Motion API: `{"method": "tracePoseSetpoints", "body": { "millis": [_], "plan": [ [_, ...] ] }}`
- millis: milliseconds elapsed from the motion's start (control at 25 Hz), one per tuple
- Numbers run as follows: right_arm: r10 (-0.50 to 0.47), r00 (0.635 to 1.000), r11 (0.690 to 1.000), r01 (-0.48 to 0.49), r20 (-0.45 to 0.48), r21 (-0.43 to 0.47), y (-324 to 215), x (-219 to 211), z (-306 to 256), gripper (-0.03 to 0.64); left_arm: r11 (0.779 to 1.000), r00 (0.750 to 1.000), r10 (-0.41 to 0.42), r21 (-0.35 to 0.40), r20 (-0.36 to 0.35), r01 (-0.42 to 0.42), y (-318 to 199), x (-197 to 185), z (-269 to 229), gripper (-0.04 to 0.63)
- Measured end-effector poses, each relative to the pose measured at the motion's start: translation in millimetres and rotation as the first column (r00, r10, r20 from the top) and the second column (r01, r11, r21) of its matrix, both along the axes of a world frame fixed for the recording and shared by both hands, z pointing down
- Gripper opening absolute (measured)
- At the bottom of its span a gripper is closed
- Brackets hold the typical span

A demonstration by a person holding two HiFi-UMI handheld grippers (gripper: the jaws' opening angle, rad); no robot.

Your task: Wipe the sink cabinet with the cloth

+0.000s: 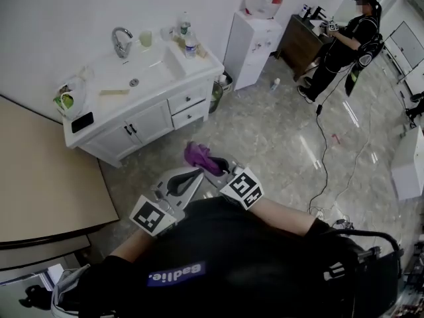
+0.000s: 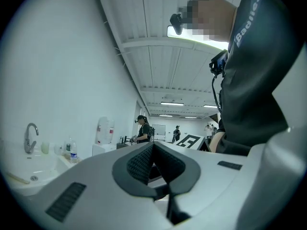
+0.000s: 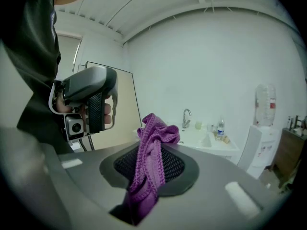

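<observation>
The white sink cabinet [image 1: 142, 114] stands against the wall at the upper left of the head view, about a step away from me; it also shows in the left gripper view [image 2: 29, 174] and the right gripper view [image 3: 211, 143]. A crumpled purple cloth [image 1: 199, 155] [image 3: 152, 143] sticks up from my right gripper [image 1: 211, 166] [image 3: 146, 150], which is shut on it. My left gripper [image 1: 191, 177] [image 2: 153, 147] is held close beside it, jaws shut with nothing between them. Both grippers are near my chest, above the floor.
On the countertop are a faucet [image 1: 121, 42], a cup, bottles [image 1: 189, 38], a green-and-white bag [image 1: 66, 98] and a dark phone [image 1: 82, 122]. A beige panel [image 1: 46, 171] lies at the left. A water dispenser [image 1: 255, 38], a person [image 1: 344, 42] at a dark desk and a floor cable [image 1: 324, 151] are at the right.
</observation>
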State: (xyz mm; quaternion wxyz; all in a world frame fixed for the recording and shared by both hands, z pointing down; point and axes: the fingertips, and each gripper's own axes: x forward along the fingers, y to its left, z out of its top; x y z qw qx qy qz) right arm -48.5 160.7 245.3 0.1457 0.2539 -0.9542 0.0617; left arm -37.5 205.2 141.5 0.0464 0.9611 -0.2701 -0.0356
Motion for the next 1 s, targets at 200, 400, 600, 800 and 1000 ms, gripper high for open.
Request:
{"method": "tracePoseSetpoints", "body": {
  "millis": [200, 400, 600, 800, 1000],
  "plan": [
    [-0.038, 0.999, 0.999, 0.038, 0.013, 0.032, 9.1, 21.0, -11.2, 0.083, 0.997, 0.997, -0.075, 0.033, 0.024, 0.074, 7.2, 17.5, -12.2, -0.011],
    [-0.081, 0.997, 0.996, 0.081, 0.009, 0.045, -6.0, 66.0, -23.1, 0.083, 0.993, 0.993, -0.115, -0.009, 0.017, 0.115, -8.6, 62.3, -15.0, -0.011],
    [-0.091, 0.995, 0.995, 0.089, 0.041, 0.049, -7.6, 105.1, -29.4, 0.083, 0.990, 0.990, -0.133, -0.031, 0.042, 0.135, -16.5, 94.5, -13.0, -0.011],
    [-0.073, 0.993, 0.995, 0.066, 0.094, 0.077, -22.6, 124.6, -43.9, 0.083, 0.986, 0.987, -0.156, -0.057, 0.050, 0.159, -23.2, 105.0, -6.6, -0.011],
    [-0.138, 0.984, 0.989, 0.129, 0.113, 0.077, -17.9, 120.0, -42.3, 0.081, 0.986, 0.986, -0.154, -0.056, 0.058, 0.157, -29.0, 109.4, -5.5, -0.011]
  ]
}}
